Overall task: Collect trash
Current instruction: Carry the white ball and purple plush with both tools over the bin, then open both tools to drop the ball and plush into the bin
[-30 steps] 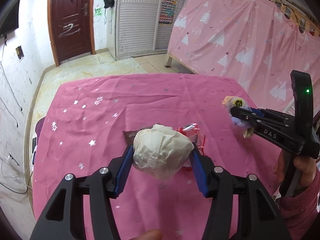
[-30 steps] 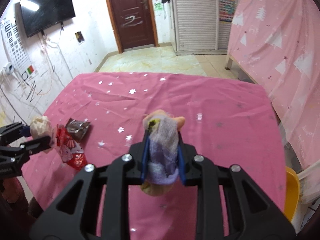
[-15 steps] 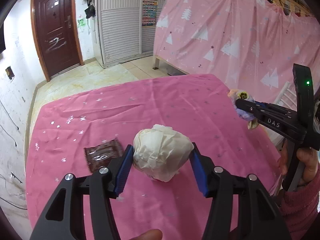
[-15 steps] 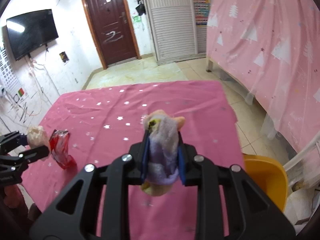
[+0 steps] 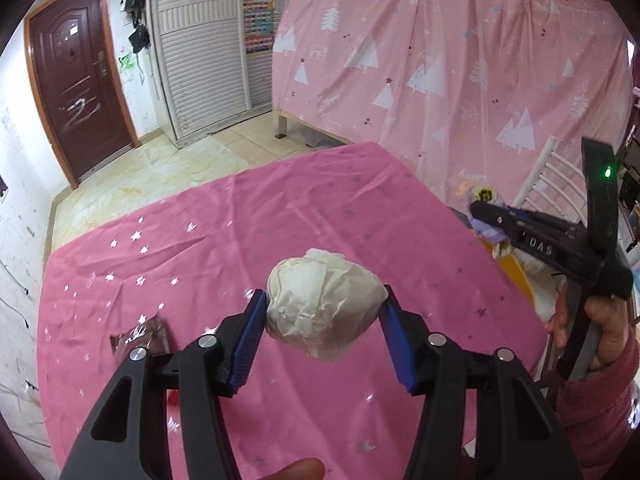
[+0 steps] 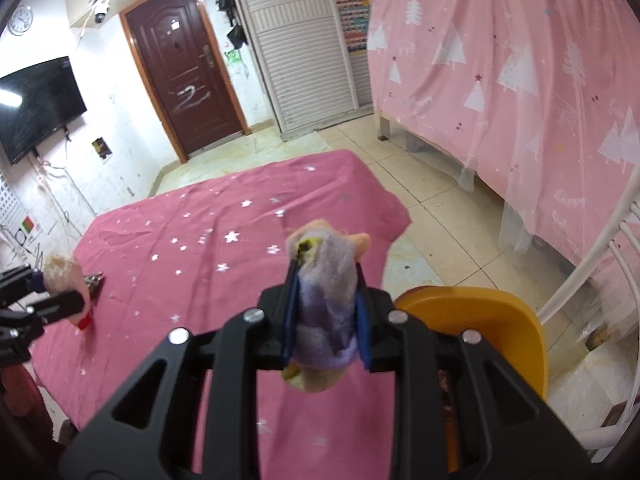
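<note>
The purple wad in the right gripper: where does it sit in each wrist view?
Left wrist: purple wad at far right, pinched in the right gripper, past the table edge.
Right wrist: purple wad at centre, between the blue pads.
Shared landmark: brown door.

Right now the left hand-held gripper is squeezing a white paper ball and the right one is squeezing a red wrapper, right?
Not quite. The left hand-held gripper does squeeze the white paper ball, but the right hand-held gripper squeezes a purple and orange wad, not a red wrapper. The right wrist view shows it.
</note>
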